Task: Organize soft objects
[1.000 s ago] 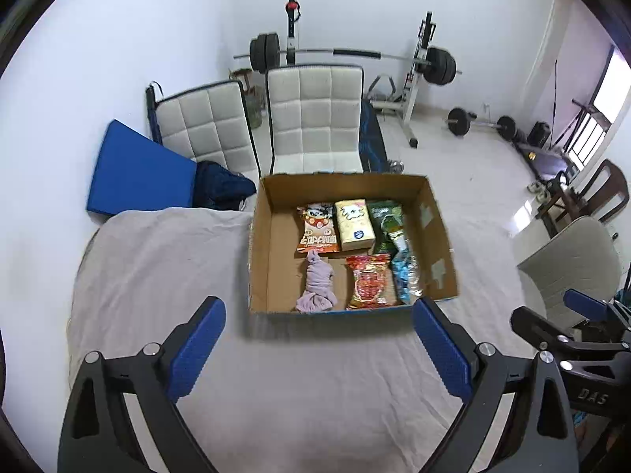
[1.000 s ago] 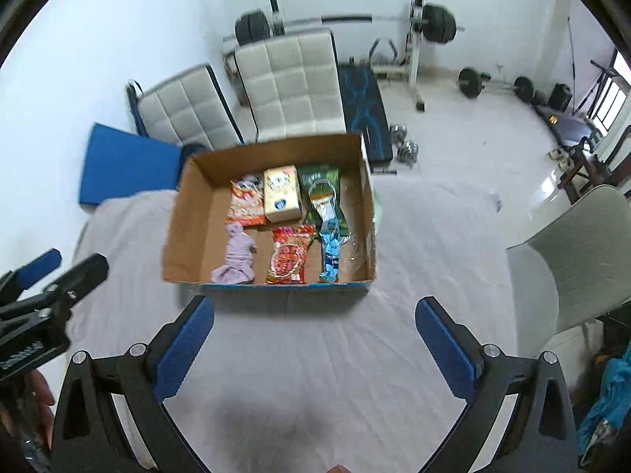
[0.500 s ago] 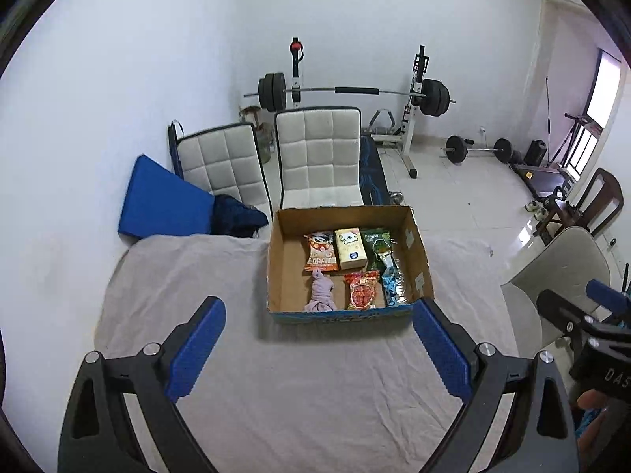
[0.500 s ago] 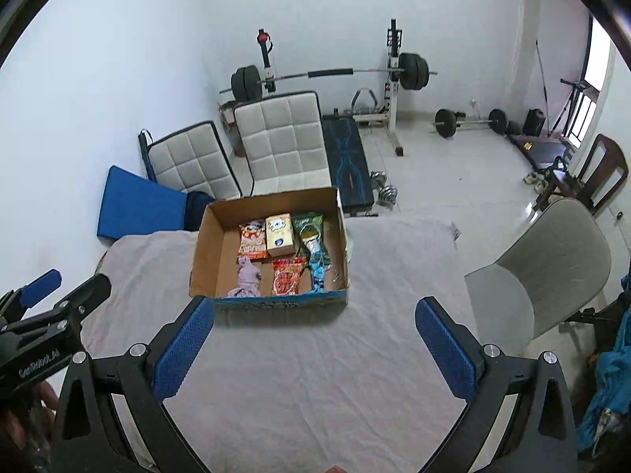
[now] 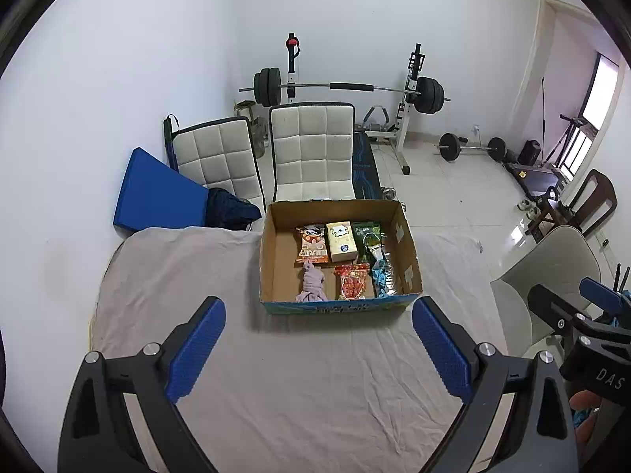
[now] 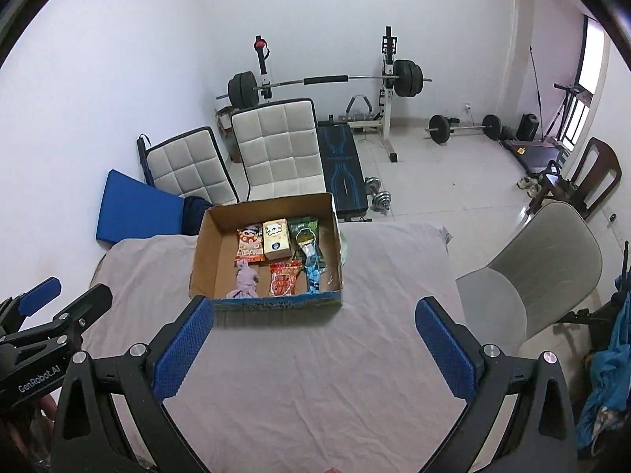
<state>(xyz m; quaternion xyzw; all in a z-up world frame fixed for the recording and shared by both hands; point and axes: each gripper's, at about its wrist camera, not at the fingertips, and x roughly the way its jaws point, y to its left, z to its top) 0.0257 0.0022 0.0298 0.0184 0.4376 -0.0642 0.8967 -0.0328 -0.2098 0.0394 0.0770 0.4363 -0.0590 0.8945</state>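
A cardboard box [image 5: 276,264] [image 6: 209,252] stands on a table under a grey cloth [image 5: 299,374] [image 6: 315,374]. Inside lie a lilac cloth [image 5: 312,285] [image 6: 245,282], an orange snack bag [image 5: 311,245], a cream tissue pack [image 5: 341,235], a green packet [image 5: 367,234], a red packet [image 5: 353,286] and a blue packet [image 5: 381,278]. My left gripper [image 5: 319,349] is open and empty, well back from the box. My right gripper [image 6: 315,349] is open and empty, just behind the box's near wall. Each gripper shows at the edge of the other's view.
Two white padded chairs [image 5: 311,153] and a blue mat [image 5: 157,193] stand behind the table. A barbell rack [image 5: 347,86] and dumbbells are on the tiled floor. A grey chair [image 6: 528,276] stands right of the table.
Both grippers have pulled back and up from the box, which now looks smaller and farther. Both stay open and empty.
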